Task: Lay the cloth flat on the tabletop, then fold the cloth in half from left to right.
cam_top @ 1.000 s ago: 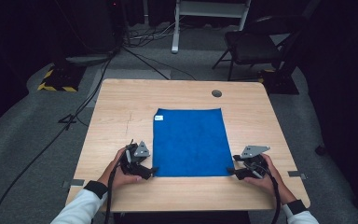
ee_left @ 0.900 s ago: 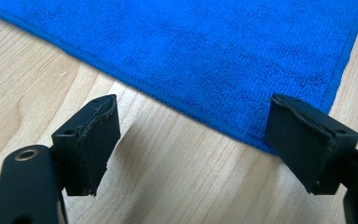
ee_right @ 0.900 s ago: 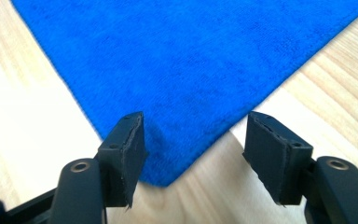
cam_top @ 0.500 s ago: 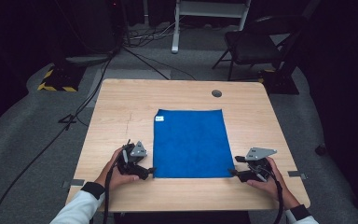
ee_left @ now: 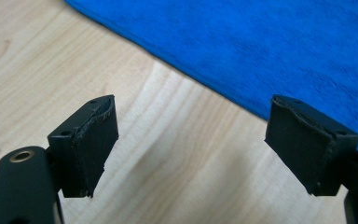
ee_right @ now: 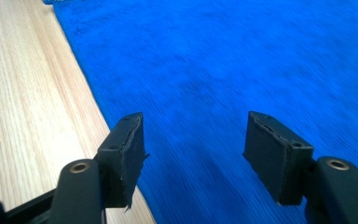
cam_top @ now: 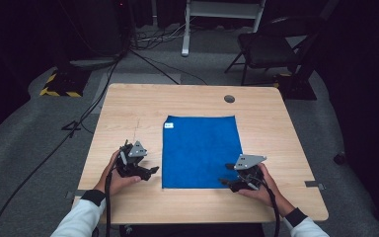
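Observation:
A blue cloth [cam_top: 201, 150] lies flat in the middle of the wooden table [cam_top: 128, 113], with a small white tag [cam_top: 168, 125] at its far left corner. My left gripper [cam_top: 151, 171] rests on bare wood just left of the cloth's near left corner, jaws open and empty. In the left gripper view the cloth [ee_left: 242, 42] edge runs just beyond the fingertips [ee_left: 98, 135]. My right gripper [cam_top: 225, 180] is open over the cloth's near right corner. The right gripper view has cloth [ee_right: 223, 70] between and under the jaws, with wood [ee_right: 23, 102] to the left.
A round dark grommet [cam_top: 229, 98] sits near the table's far edge. Beyond the table stand a black chair [cam_top: 271, 47], a white desk frame [cam_top: 224, 10] and floor cables [cam_top: 148, 37]. A yellow-black striped block [cam_top: 59, 89] lies on the floor at left.
The right gripper has moved left from beside the cloth's edge onto its near right corner. The left gripper has barely shifted.

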`<action>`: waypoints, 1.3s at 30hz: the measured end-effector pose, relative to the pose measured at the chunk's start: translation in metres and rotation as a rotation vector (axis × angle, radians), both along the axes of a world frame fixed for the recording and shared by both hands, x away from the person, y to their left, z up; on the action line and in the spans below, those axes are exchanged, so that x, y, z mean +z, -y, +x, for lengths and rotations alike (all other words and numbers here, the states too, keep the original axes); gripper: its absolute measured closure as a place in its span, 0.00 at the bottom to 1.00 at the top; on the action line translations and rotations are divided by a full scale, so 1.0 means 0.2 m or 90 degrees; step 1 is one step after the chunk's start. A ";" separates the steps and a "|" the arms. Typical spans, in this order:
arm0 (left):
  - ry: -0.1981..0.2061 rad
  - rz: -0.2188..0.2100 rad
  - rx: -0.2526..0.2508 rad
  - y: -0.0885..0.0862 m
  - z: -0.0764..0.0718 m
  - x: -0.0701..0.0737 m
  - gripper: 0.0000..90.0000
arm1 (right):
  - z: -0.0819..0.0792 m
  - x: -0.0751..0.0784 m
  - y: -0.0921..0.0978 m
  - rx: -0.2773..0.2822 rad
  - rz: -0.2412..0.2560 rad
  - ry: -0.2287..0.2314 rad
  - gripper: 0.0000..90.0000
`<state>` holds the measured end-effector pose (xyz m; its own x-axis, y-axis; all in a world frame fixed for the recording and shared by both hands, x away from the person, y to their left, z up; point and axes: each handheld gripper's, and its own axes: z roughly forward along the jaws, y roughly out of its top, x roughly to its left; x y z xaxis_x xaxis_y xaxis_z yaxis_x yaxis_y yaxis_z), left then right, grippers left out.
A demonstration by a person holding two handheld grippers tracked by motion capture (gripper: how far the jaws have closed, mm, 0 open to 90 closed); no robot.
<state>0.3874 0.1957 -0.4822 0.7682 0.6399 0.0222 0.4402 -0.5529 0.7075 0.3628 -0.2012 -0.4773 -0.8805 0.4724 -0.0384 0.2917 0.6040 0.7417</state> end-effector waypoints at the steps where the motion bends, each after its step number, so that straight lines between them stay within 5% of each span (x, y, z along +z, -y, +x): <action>1: -0.002 0.001 0.003 0.00 0.01 0.00 0.19 | 0.00 0.00 -0.02 0.005 -0.001 0.000 0.42; 11: 0.011 -0.033 0.018 0.01 0.13 0.05 0.19 | -0.02 -0.01 -0.26 0.069 -0.008 0.005 0.45; 13: 0.033 -0.025 0.028 0.01 0.14 0.05 0.20 | -0.02 -0.01 -0.29 0.073 -0.006 0.008 0.45; 19: 0.024 -0.031 0.033 0.03 0.19 0.08 0.21 | -0.02 -0.01 -0.38 0.093 0.000 0.017 0.44; 22: 0.053 -0.022 0.049 0.03 0.21 0.08 0.22 | -0.02 -0.01 -0.42 0.101 -0.004 0.020 0.45; 30: 0.033 -0.033 0.066 0.04 0.33 0.10 0.21 | 0.00 0.01 -0.50 0.110 -0.004 0.028 0.46; 33: 0.049 -0.007 0.070 0.05 0.38 0.11 0.21 | 0.00 0.00 -0.56 0.116 -0.013 0.032 0.47; 39: 0.045 -0.013 0.083 0.07 0.50 0.10 0.21 | 0.01 -0.02 -0.66 0.129 -0.029 0.036 0.47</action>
<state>0.4871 0.1819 -0.4618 0.6756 0.7350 0.0587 0.4565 -0.4795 0.7495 0.3642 -0.0684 -0.4820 -0.9534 0.2819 -0.1072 0.1194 0.6791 0.7242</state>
